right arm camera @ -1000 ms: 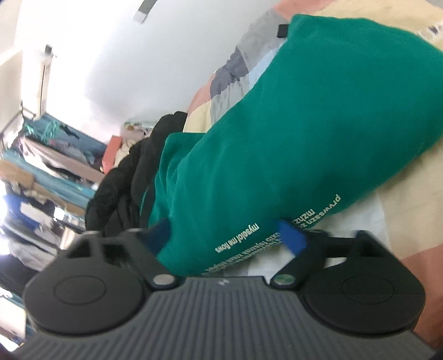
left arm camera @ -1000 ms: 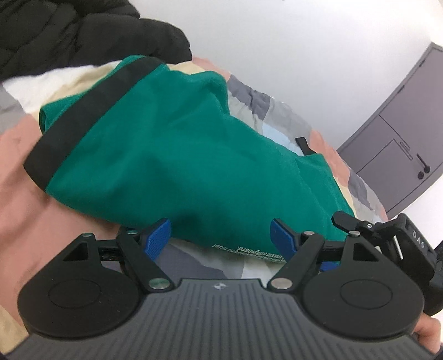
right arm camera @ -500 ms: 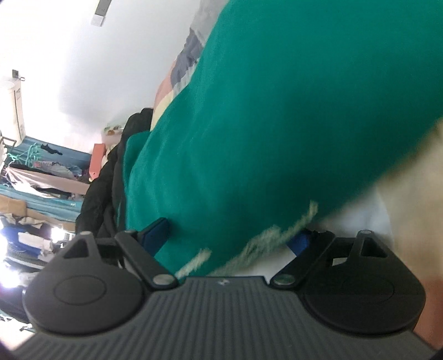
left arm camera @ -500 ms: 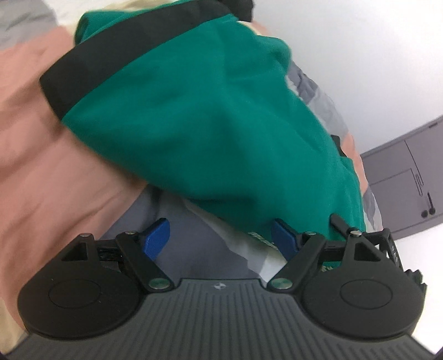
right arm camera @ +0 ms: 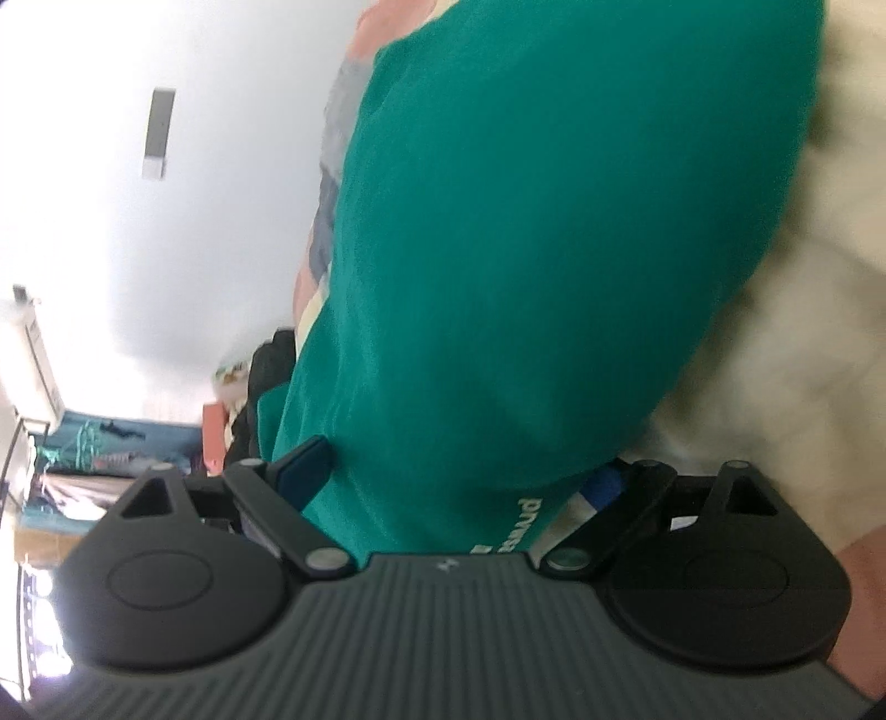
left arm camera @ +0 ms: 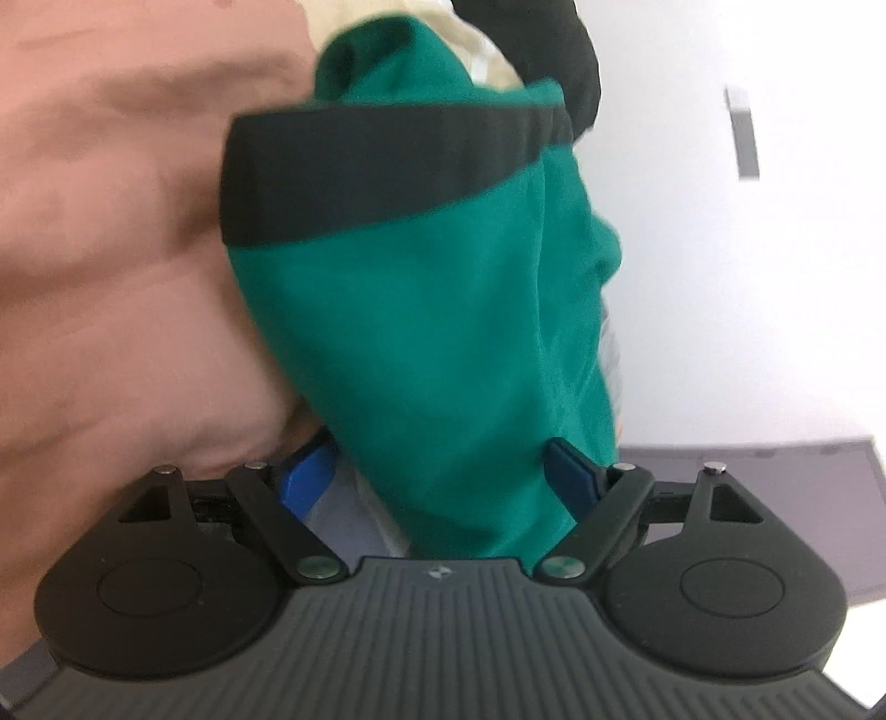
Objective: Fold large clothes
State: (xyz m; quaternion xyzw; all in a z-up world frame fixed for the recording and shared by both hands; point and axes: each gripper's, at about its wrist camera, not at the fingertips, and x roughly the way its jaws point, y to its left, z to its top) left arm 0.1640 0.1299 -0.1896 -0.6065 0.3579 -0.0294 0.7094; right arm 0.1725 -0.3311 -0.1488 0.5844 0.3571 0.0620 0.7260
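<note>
A large green garment (left arm camera: 432, 343) with a black band (left arm camera: 365, 171) lies bunched on the bed. In the left wrist view its near end runs down between the blue pads (left arm camera: 307, 479) of my left gripper (left arm camera: 437, 482), whose jaws stand wide apart. In the right wrist view the same green garment (right arm camera: 542, 249), with white lettering at its lower edge, fills the frame and passes between the wide-apart jaws of my right gripper (right arm camera: 459, 471). Neither gripper pinches the cloth.
The bed cover shows a pink patch (left arm camera: 111, 277) on the left and a cream patch (right arm camera: 775, 360) on the right. A black jacket (left arm camera: 554, 50) lies beyond the garment. A grey cabinet (left arm camera: 775, 482) stands by the white wall. Cluttered shelves (right arm camera: 66, 459) are far left.
Both grippers have rolled and pushed in closer to the garment, so the cloth now reaches deep between their open jaws. The views are tilted and blurred by motion.
</note>
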